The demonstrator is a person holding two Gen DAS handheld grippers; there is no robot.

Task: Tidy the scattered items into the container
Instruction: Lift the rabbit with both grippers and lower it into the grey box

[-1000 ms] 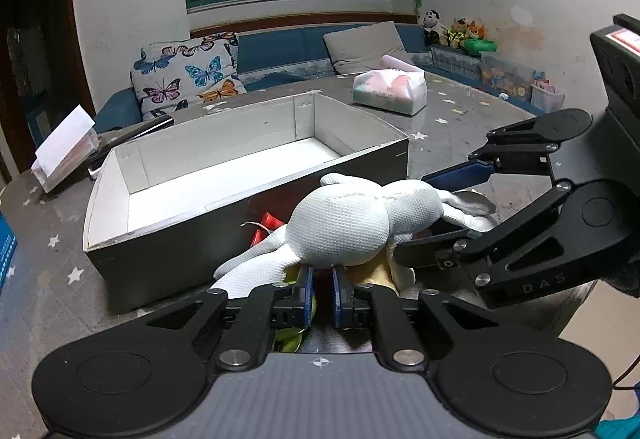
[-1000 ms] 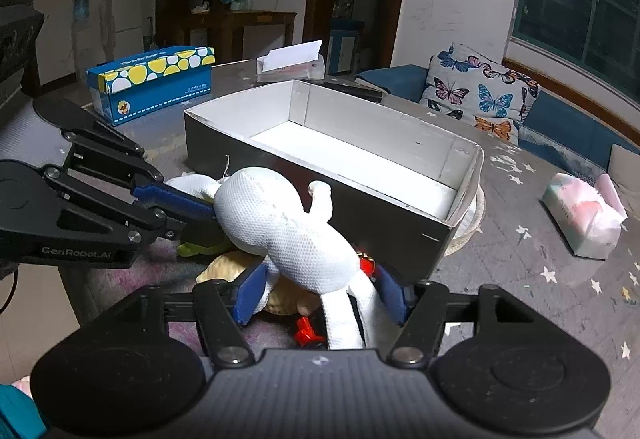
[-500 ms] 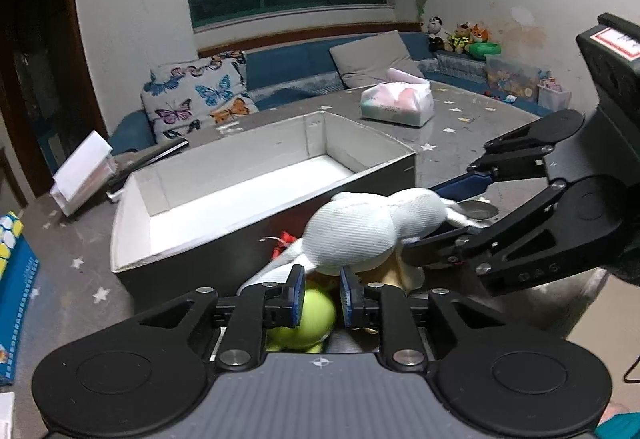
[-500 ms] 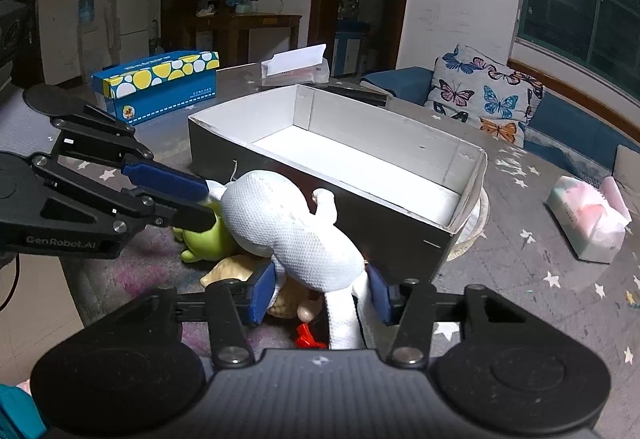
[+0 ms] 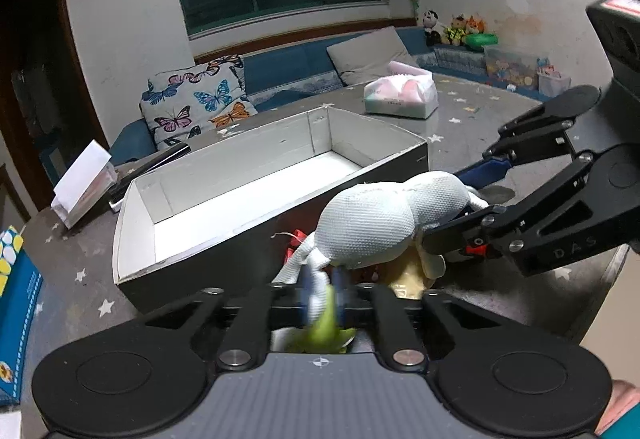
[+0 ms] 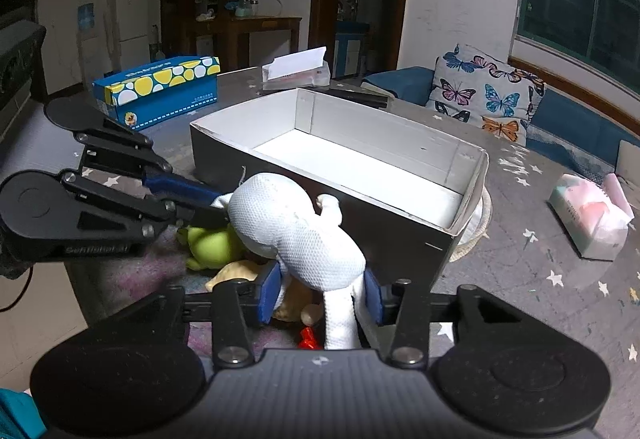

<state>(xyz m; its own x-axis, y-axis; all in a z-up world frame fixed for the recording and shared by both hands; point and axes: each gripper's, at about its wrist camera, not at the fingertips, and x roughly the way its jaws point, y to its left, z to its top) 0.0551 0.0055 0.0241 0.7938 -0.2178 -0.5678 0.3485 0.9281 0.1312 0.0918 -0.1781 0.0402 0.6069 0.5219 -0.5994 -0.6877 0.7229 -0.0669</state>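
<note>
Both grippers lifted a white plush toy point(image 6: 296, 235) just in front of the empty white-lined box point(image 6: 464, 195). The right gripper point(image 6: 320, 293) clamped its lower body, apparently taking most of the weight; the left gripper point(image 5: 322, 293) pinched a dangling limb, probably so it would clear the near wall. A green toy point(image 6: 212, 245) and other pieces lay on the table point(image 6: 560, 303) beneath, not yet boxed.

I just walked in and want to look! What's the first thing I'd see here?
A white stuffed toy hangs right in the middle, with the right tool squeezing its body and the left tool pinching one floppy limb. Just behind it sits a big open box, white inside with nothing in it. A green toy lies below.
</note>
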